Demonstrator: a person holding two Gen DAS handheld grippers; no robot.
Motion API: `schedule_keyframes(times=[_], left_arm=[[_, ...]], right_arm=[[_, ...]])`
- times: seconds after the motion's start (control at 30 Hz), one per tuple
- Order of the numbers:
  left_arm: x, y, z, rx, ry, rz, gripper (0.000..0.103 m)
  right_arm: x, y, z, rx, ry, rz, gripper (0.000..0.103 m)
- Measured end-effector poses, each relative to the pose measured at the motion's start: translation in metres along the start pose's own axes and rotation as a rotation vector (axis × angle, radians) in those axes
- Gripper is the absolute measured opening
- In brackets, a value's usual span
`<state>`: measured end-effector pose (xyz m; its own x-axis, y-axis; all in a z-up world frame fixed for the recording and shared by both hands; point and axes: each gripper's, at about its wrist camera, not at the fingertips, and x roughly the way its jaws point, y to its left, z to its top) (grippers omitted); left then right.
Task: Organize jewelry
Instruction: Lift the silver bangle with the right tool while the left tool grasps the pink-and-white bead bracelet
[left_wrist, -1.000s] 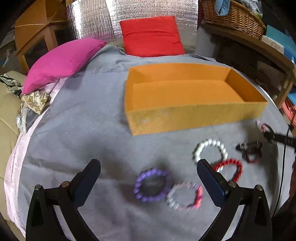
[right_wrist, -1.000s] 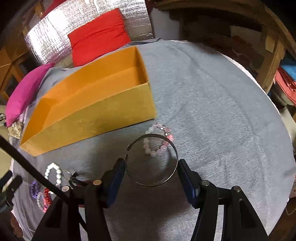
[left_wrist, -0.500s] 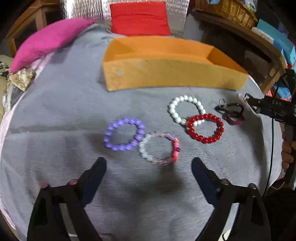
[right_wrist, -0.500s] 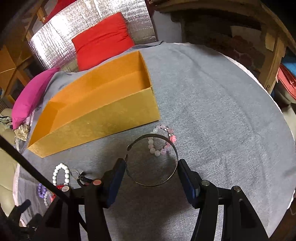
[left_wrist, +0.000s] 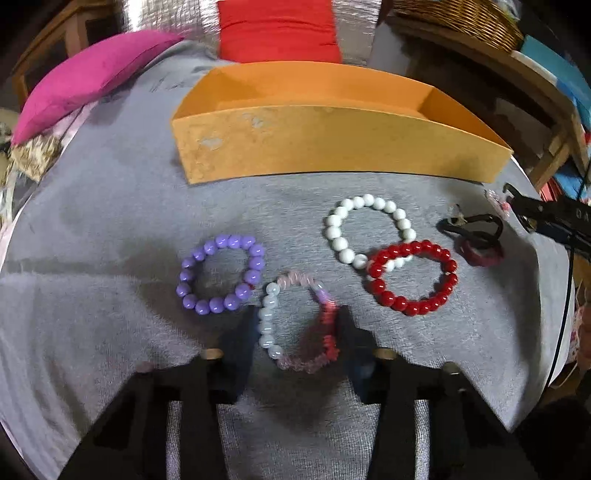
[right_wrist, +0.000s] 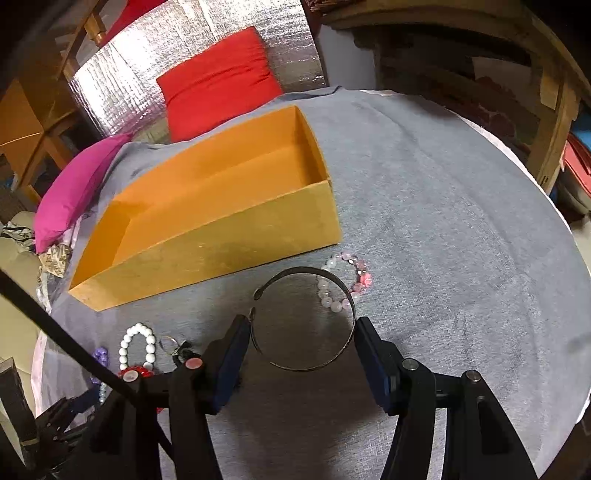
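Note:
A white and pink bead bracelet (left_wrist: 266, 325) lies on the grey cloth between the fingers of my left gripper (left_wrist: 297, 325). The jaws are closing, and the pads press its sides into an oval. On the cloth beyond it lie a purple bracelet (left_wrist: 255, 264), a white bracelet (left_wrist: 334, 229) and a red bracelet (left_wrist: 406, 306) that overlaps the white one. The open orange box (left_wrist: 314, 144) stands behind them. My right gripper (right_wrist: 301, 332) is shut on an open metal bangle (right_wrist: 306, 368), held above a pale pink bracelet (right_wrist: 360, 275) near the box corner (right_wrist: 221, 254).
A dark red ring with a black clip (left_wrist: 480, 251) lies right of the red bracelet. A magenta cushion (left_wrist: 92, 77) and a red cushion (left_wrist: 277, 29) sit past the box. A wicker basket (left_wrist: 461, 18) is on a shelf. The round table's edge (right_wrist: 554, 221) curves close on the right.
My left gripper came down and forward over the white and pink bracelet, and its jaws went from wide open to closed around it. The right gripper kept still with the bangle.

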<state>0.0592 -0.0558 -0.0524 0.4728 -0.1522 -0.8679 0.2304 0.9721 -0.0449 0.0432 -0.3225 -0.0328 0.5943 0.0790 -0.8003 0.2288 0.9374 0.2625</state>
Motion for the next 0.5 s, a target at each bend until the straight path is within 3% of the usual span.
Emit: schedule_keyframes(times=[0.03,0.1,0.5], left_arm=[[-0.001,-0.001,-0.001,0.005,-0.004,-0.004,0.015],[-0.002,-0.001,0.0,-0.003,-0.01,-0.031,0.009],[-0.034,0.006,0.013,0.006,-0.119,-0.097,0.008]], right_arm=[[0.0,0.001,0.0,-0.001,-0.001,0.001,0.062],[0.0,0.002,0.0,-0.002,-0.001,0.004,0.062],[-0.011,0.019,-0.003,-0.053,-0.042,0.089,0.062]])
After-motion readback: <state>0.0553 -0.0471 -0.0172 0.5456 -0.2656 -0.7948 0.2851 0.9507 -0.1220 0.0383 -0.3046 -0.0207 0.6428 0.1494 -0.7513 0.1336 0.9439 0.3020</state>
